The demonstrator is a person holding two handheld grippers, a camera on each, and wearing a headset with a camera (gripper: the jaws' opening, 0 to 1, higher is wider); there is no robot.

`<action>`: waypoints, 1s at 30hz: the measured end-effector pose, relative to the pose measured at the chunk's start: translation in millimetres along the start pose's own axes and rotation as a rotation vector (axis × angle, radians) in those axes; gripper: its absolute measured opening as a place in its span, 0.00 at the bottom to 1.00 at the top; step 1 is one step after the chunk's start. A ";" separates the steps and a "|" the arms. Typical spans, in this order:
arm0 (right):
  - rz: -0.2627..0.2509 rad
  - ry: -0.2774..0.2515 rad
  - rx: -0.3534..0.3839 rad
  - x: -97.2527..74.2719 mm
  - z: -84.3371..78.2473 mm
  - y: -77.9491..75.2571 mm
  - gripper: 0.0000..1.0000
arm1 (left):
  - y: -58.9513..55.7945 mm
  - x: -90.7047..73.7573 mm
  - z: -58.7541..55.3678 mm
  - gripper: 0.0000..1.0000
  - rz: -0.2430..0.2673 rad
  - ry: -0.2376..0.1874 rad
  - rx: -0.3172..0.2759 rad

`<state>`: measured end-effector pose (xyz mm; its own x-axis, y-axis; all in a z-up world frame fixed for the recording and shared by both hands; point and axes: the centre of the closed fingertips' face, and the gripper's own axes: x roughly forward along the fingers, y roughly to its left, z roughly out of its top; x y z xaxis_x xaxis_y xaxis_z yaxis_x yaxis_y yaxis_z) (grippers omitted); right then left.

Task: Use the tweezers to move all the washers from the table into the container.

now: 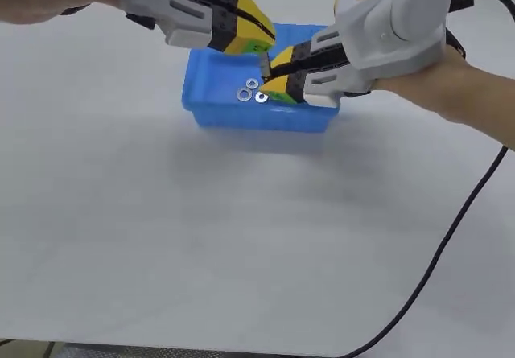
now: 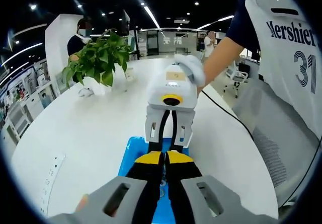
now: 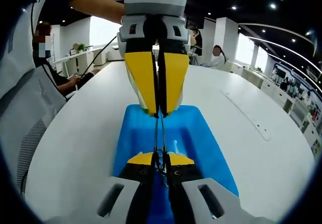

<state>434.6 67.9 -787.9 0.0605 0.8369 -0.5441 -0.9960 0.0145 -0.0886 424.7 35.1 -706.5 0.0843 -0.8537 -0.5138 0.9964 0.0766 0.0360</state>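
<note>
Both grippers meet over the blue container [image 1: 241,118]. The left gripper [image 1: 261,38] and the right gripper [image 1: 275,75] each have their fingers closed, and the thin tweezers [image 3: 159,133] run from one pair to the other, seemingly pinched at both ends. Three washers [image 1: 245,94] lie inside the container, and I can make out none on the desk [image 1: 201,237], so the job looks nearly done. Whether the tweezers carry another washer is too small to tell.

The main risk is the shared grip: if one hand twists or pulls away early, the slim tweezers could slip or spring and flick a washer out. The fingers hang close to the container's wall, and a nudge would likely slide the light container across the smooth desk. The right gripper's black cable [image 1: 451,237] trails over the desk and could drag or snag.

The desk is white, plain and wide. Around it is a big open office with strip ceiling lights [image 2: 151,15], a potted plant [image 2: 98,58] and seated people in the background
</note>
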 end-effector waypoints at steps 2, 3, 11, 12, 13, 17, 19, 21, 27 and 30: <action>0.001 0.001 -0.002 0.4 0.2 0.1 0.10 | -0.3 0.3 -0.3 0.06 -0.001 0.001 -0.001; 0.001 0.002 -0.003 0.9 -0.1 0.2 0.10 | -0.6 0.5 -0.5 0.06 -0.002 0.003 -0.003; -0.010 0.019 0.000 -0.8 0.4 -0.5 0.11 | -3.3 3.6 1.3 0.06 0.001 0.020 0.021; -0.011 0.016 0.006 -1.9 1.2 -0.3 0.11 | -3.7 3.4 2.7 0.06 0.002 0.018 0.024; -0.014 0.011 0.007 -3.6 2.4 -0.3 0.11 | -4.1 3.1 4.4 0.06 0.001 0.016 0.026; -0.023 -0.008 0.021 -10.0 8.2 -0.4 0.11 | -6.9 -0.2 12.4 0.06 -0.001 0.012 0.038; -0.030 -0.015 0.019 -14.2 12.5 -1.4 0.11 | -8.6 -2.9 17.5 0.06 -0.001 0.010 0.045; -0.035 -0.025 0.013 -19.3 19.4 0.8 0.11 | -9.7 -6.5 24.5 0.06 0.004 0.003 0.053; -0.058 -0.050 -0.009 -35.7 36.6 9.9 0.10 | -20.6 -16.6 42.7 0.06 0.013 -0.009 0.078; -0.062 -0.056 -0.029 -43.7 46.0 18.7 0.10 | -32.6 -21.7 53.8 0.06 0.018 -0.017 0.095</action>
<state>410.3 56.8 -727.4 0.1176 0.8641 -0.4895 -0.9880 0.0523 -0.1452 390.8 23.5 -650.4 0.1018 -0.8612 -0.4980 0.9910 0.0440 0.1266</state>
